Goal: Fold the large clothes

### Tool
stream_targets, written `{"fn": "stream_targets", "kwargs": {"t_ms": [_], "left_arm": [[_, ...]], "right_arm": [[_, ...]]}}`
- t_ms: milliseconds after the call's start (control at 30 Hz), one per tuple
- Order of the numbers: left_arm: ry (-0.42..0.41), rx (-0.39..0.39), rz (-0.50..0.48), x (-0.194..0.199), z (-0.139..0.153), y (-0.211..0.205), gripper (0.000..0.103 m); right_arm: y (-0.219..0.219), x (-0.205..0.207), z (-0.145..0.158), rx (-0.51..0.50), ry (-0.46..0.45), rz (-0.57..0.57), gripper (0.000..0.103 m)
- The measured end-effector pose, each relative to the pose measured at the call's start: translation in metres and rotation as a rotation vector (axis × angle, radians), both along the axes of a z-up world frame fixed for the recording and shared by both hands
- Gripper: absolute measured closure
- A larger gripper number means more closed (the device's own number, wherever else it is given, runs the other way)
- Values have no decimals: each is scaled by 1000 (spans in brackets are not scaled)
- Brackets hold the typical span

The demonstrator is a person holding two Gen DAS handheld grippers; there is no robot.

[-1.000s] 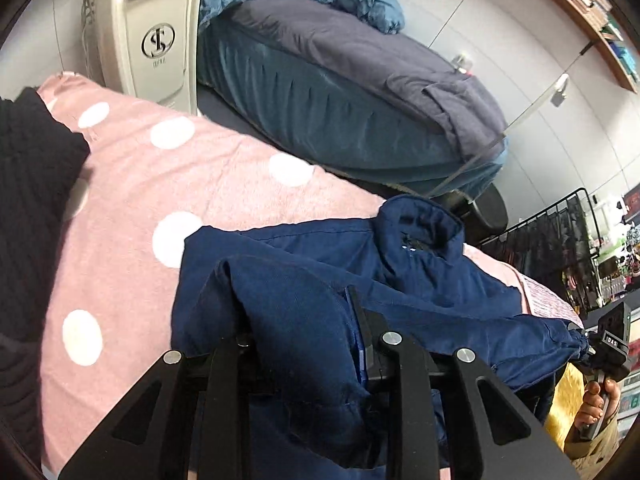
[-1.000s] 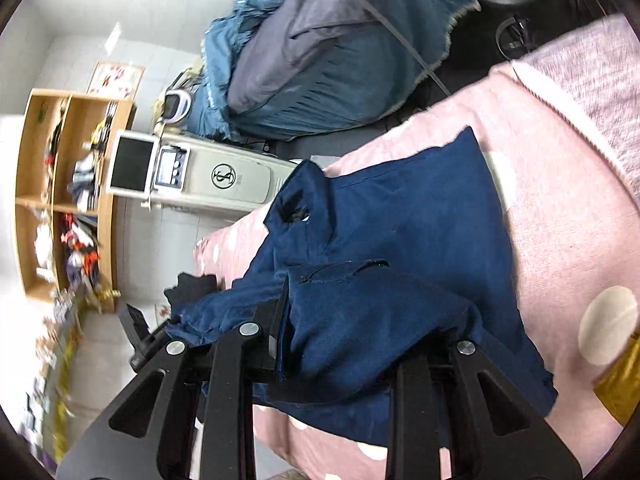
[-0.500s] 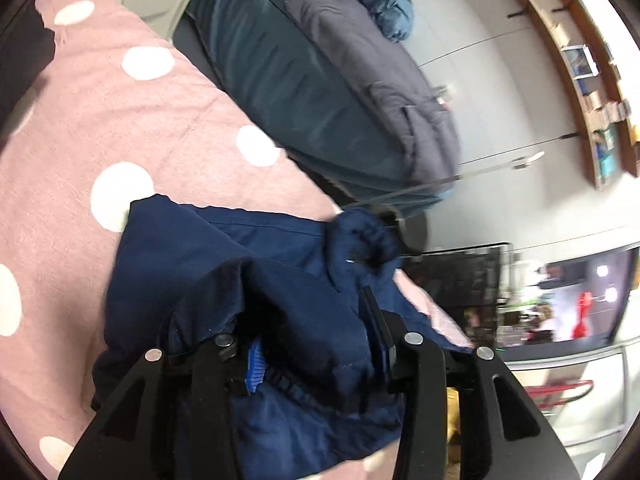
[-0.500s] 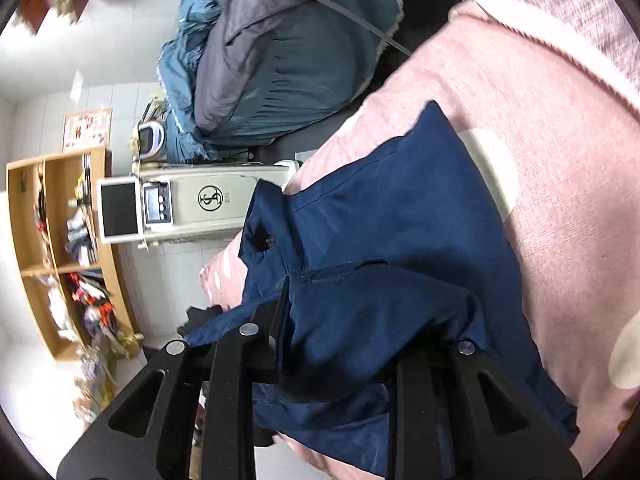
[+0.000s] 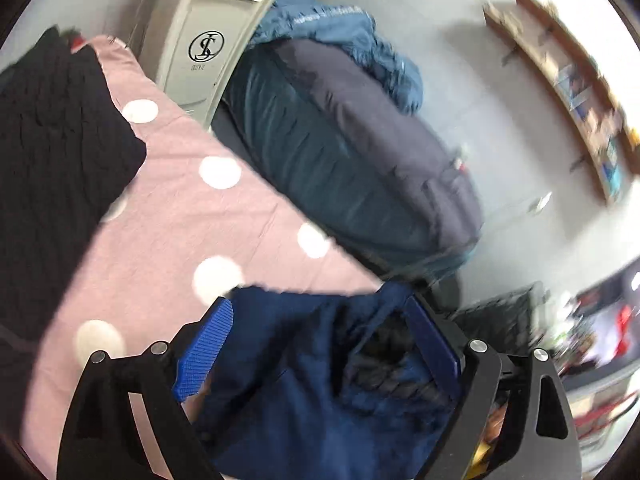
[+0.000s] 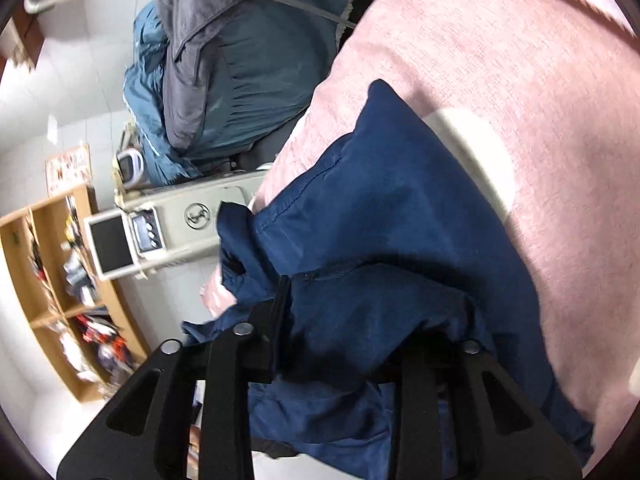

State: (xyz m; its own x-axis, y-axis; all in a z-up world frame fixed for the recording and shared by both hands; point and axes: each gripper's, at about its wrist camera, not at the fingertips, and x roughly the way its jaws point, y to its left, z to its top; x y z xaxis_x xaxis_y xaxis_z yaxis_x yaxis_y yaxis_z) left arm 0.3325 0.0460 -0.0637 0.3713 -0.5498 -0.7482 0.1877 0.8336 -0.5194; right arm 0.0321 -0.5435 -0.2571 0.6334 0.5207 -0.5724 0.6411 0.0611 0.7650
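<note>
A navy blue jacket (image 5: 304, 380) lies on a pink cover with white dots (image 5: 180, 216). In the left wrist view my left gripper (image 5: 320, 320) is open, its blue pads (image 5: 204, 348) spread wide over the jacket and holding nothing. In the right wrist view my right gripper (image 6: 360, 312) is shut on a bunched fold of the same jacket (image 6: 384, 240), which drapes over its fingers and hides the tips.
A black knitted garment (image 5: 52, 152) lies on the cover at the left. Beyond the edge stand a beige appliance (image 5: 208, 36) and a teal bed with a grey blanket (image 5: 360, 140). A wooden shelf unit (image 6: 52, 280) stands at the left of the right wrist view.
My left gripper has opened and let go of the jacket fold, and its view has swung. My right gripper keeps its hold and has moved closer over the cover.
</note>
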Motion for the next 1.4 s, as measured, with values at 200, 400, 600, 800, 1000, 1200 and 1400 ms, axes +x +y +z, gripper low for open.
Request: {"fn": "stream_targets", "kwargs": {"t_ms": [200,400,600,800,1000,1200,1400], "left_arm": [[73,111,-71,-39,-48,-34,12],[98,158,-59,-61,-80,-51,12],[64,271,-85,-62,-87,-54,12],[61,407,-210,-64,-110,-80,11],[-10,540,-321,-72,-122,-110,23],[-22,543,-303,-58,-107,-105,68],[46,479,-199,-39,-110,-101,70]], "right_arm": [[0,-13,20,85,-87,-80,26],[-3,-27,83,-51,-171,12,19],[23,-42,119,-679,88,314,18],[79,-45,92,-850,135,570,19],[104,-29,70,-940,216,662,71],[83,-30,96,-1010,167,548,87],[64,-23,94,-954,189,440,87]]}}
